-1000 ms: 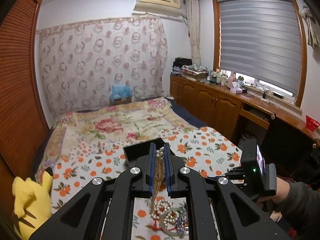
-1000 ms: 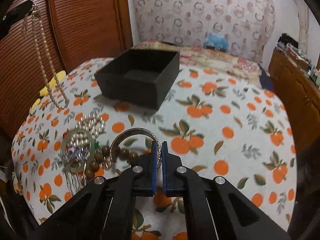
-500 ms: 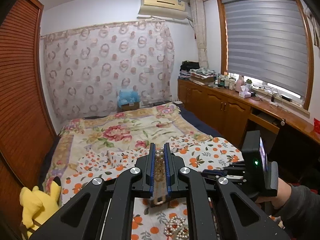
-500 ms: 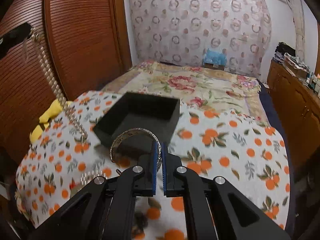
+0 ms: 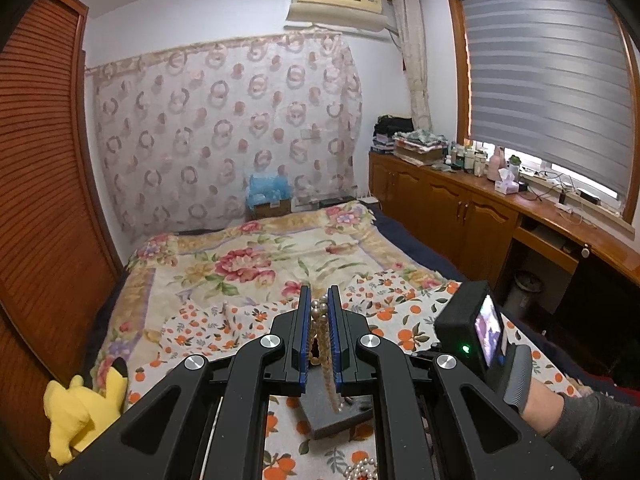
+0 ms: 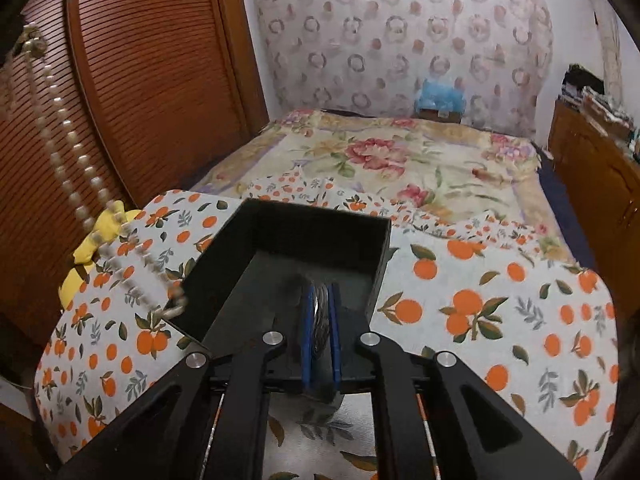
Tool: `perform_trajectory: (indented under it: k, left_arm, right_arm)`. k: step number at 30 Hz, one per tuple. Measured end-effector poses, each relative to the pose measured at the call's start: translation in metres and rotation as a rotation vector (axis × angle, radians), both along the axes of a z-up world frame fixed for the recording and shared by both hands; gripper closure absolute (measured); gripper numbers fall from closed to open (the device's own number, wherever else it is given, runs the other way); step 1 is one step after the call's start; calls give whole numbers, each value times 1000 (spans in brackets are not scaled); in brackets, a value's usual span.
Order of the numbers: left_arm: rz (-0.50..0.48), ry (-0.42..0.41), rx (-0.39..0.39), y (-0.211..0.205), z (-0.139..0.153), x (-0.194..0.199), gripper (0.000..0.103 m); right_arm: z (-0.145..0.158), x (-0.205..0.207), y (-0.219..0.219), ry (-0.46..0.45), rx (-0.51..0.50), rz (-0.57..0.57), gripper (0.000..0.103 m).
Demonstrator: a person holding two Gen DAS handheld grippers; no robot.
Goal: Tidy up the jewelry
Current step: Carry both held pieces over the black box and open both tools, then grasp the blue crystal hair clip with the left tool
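Across the bed (image 6: pixel 420 168), a floral blanket is spread at the far end and an orange-print cloth (image 6: pixel 500 320) covers the near end. On that cloth a black open box (image 6: pixel 280 248) is set, its dark floor bare where it can be seen. A yellow plush toy (image 5: pixel 80 412) is seen at the bed's left edge, beside the slatted wooden doors.

Over the box's near part the right gripper (image 6: pixel 320 320) is held, its fingers closed to a narrow gap on a silver bangle (image 6: pixel 321 320), which is gripped edge-on between the blue pads and hangs within the box opening. Whether the bangle touches the box floor cannot be told.

The left gripper (image 5: pixel 319 340) is held higher, its fingers pressed together on a pearl necklace (image 5: pixel 320 328). The strand is clamped near its top and hangs down in two lines, with its lower end reaching the box's left rim in the right wrist view. More pearl pieces (image 5: pixel 362 472) are left lying on the cloth at the lower edge of the left wrist view.
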State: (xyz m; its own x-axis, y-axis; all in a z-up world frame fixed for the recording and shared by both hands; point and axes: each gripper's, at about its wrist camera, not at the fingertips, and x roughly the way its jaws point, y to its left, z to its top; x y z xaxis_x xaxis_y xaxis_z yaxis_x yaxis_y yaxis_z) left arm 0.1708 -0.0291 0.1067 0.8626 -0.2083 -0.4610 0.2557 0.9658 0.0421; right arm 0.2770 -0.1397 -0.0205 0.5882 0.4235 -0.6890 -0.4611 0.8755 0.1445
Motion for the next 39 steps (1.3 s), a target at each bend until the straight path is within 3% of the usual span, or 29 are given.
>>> perform_trajectory:
  k: [13, 16, 31, 39]
  left_arm:
    - [22, 99, 10, -6, -46, 43, 95]
    - [22, 114, -5, -3, -50, 41, 85]
    - [-54, 195, -17, 9, -117, -52, 84]
    - [-100, 254, -22, 0, -146, -86, 84]
  right_arm:
    - [3, -39, -46, -39, 57, -12, 89]
    - [3, -55, -53, -54, 43, -9, 89]
    - [-8, -159, -70, -84, 59, 3, 82]
    - [-25, -193, -67, -79, 5, -1, 82]
